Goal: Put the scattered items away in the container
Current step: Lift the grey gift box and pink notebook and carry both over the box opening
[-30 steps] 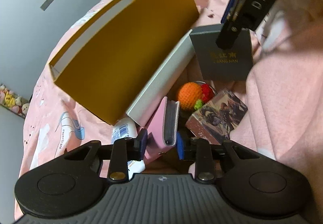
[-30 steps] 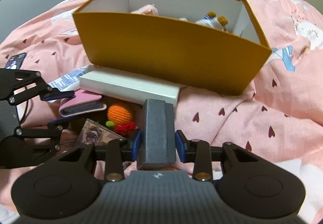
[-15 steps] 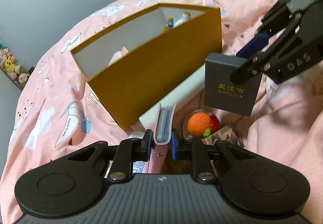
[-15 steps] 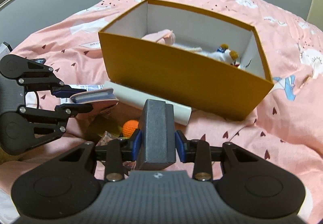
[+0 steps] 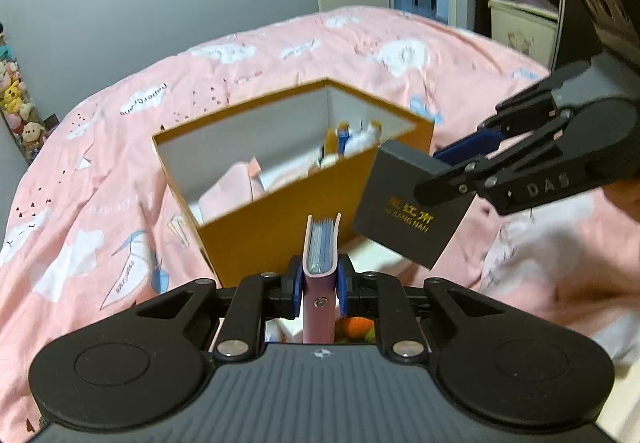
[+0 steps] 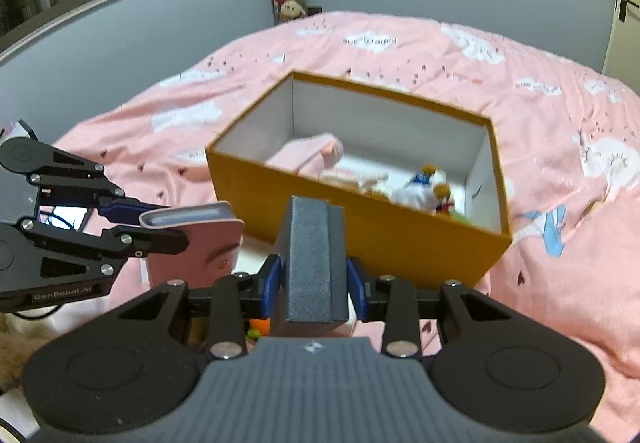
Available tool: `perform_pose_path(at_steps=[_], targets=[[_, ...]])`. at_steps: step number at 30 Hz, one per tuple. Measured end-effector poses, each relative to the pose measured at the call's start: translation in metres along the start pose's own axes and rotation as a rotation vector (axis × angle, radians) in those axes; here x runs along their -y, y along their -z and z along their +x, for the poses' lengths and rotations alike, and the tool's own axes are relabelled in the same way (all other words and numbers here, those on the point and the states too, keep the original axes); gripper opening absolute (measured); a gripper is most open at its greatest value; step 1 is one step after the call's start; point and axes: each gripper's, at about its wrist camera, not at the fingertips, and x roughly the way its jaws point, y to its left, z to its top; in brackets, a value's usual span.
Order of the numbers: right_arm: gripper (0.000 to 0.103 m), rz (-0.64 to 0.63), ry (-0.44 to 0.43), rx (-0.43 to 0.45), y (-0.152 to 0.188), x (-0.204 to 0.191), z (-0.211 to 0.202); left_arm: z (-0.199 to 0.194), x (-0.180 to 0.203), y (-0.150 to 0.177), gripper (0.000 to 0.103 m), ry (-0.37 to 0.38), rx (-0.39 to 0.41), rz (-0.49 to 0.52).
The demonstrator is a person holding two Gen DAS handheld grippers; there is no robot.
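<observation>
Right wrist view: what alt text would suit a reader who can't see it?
The right gripper holds a dark grey box before an open yellow container on a pink bedspread. At left, the left gripper holds a pink wallet.

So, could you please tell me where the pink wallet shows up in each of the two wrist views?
Left wrist view: the pink wallet stands edge-on at bottom centre, clamped in the left tongs.
Right wrist view: the wallet is at middle left, seen side-on in those same tongs.
Shared landmark: the yellow box on the pink bedding, just beyond the wallet.
</observation>
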Motion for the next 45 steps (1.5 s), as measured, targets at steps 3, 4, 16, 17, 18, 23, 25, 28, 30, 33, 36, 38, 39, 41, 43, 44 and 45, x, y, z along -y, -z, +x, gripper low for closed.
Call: perform_pose_path(at_steps=[3,4,16,17,18,23,25,28,30,33,36,38,39,41,43,44,45], targets=[[0.039,-0.018,0.008,0.036,-0.009,-0.002,-0.007,-0.005,-0.006,-0.012,0.019,0.005,0.040,-0.031],[0.039,-0.024,0.011,0.046,-0.012,-0.002,-0.009,-0.008,-0.008,-0.016,0.019,0.005,0.054,-0.037],[0.038,-0.094,0.047,0.151,-0.052,-0.003,-0.016,-0.015,-0.029,-0.076,0.019,-0.016,0.171,-0.068],[0.038,-0.098,0.052,0.161,-0.056,-0.003,-0.016,-0.014,-0.031,-0.081,0.019,-0.020,0.177,-0.069],[0.038,-0.099,0.056,0.168,-0.060,-0.001,-0.015,-0.013,-0.034,-0.086,0.019,-0.024,0.186,-0.071],[0.038,-0.084,0.083,0.195,-0.081,0.010,-0.005,-0.001,-0.052,-0.112,0.019,-0.018,0.222,-0.121],[0.038,-0.066,0.099,0.198,-0.088,0.017,0.002,0.009,-0.059,-0.121,0.019,-0.014,0.222,-0.155],[0.038,-0.040,0.117,0.193,-0.098,0.029,0.015,0.027,-0.068,-0.128,0.019,-0.008,0.225,-0.201],[0.038,-0.026,0.127,0.188,-0.103,0.036,0.025,0.043,-0.075,-0.131,0.019,0.005,0.222,-0.243],[0.038,-0.009,0.144,0.172,-0.109,0.046,0.042,0.073,-0.089,-0.131,0.019,0.039,0.199,-0.347],[0.038,0.009,0.161,0.157,-0.111,0.055,0.058,0.104,-0.103,-0.126,0.019,0.069,0.165,-0.472],[0.038,0.027,0.175,0.142,-0.112,0.063,0.070,0.124,-0.111,-0.121,0.019,0.083,0.145,-0.541],[0.038,0.036,0.179,0.134,-0.112,0.067,0.076,0.132,-0.114,-0.119,0.019,0.089,0.136,-0.573],[0.038,0.056,0.186,0.113,-0.111,0.074,0.089,0.149,-0.121,-0.114,0.019,0.093,0.122,-0.636],[0.038,0.071,0.188,0.096,-0.110,0.079,0.100,0.164,-0.124,-0.109,0.019,0.090,0.110,-0.675],[0.038,0.077,0.188,0.089,-0.110,0.080,0.104,0.170,-0.124,-0.106,0.019,0.090,0.103,-0.689],[0.038,0.084,0.188,0.084,-0.109,0.081,0.108,0.176,-0.124,-0.104,0.019,0.091,0.094,-0.702]])
